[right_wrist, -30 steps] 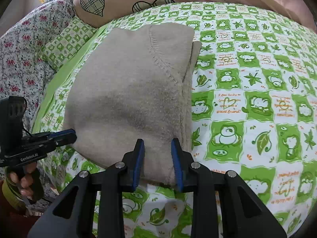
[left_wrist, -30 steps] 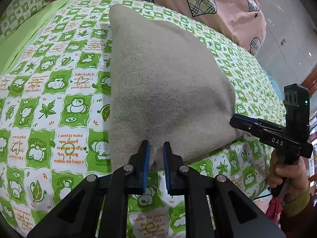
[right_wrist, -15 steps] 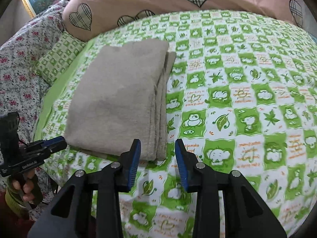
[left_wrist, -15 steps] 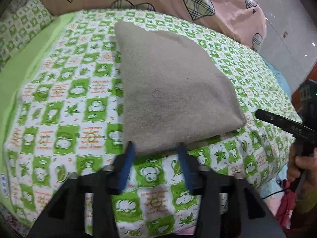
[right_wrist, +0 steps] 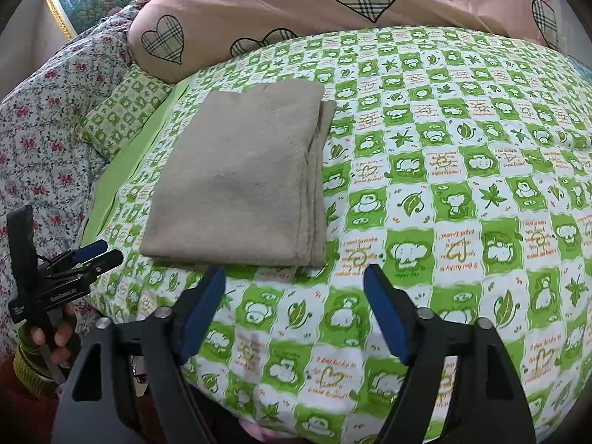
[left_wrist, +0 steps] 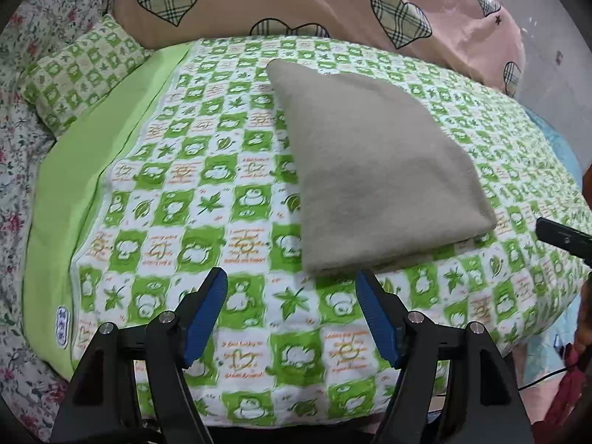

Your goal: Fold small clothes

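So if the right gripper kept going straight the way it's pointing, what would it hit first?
Probably the green patterned bedsheet, just short of the folded beige garment. The right gripper is open, nothing between.

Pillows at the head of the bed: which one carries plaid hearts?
The large pink pillow, printed with plaid hearts. The small green-and-white checked pillow beside it shows cartoon squares and lies nearer the folded beige knit garment.

The green-checked sheet [right_wrist: 455, 222] reads "I want to make you happy".
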The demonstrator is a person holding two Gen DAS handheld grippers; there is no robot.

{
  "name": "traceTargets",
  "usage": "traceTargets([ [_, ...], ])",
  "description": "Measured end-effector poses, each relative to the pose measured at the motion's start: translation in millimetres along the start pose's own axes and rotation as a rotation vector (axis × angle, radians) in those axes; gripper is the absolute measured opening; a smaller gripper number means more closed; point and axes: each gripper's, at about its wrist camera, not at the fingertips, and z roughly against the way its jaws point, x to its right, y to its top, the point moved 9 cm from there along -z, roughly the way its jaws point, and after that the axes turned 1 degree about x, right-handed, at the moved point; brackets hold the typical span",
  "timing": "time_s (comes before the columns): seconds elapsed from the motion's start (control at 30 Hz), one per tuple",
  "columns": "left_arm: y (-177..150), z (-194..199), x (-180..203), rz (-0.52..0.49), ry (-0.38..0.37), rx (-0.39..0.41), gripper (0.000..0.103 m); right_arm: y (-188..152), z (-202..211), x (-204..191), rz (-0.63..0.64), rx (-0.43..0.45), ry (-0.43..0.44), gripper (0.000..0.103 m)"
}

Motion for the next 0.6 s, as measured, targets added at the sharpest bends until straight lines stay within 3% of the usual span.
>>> traceTargets([
  [0.27, -11.4, 8.8, 5.1, -0.047, 0.053, 0.012, 0.08, -7.3, 10.0, -16.5, 0.063, 0.023, 0.025, 0.086],
  [0.6, 13.7, 14.3, -0.4, -0.049, 0.087, 0.046, 0.082, 12.8, 11.5, -33.3, 0.154, 0.06, 0.033, 0.087],
])
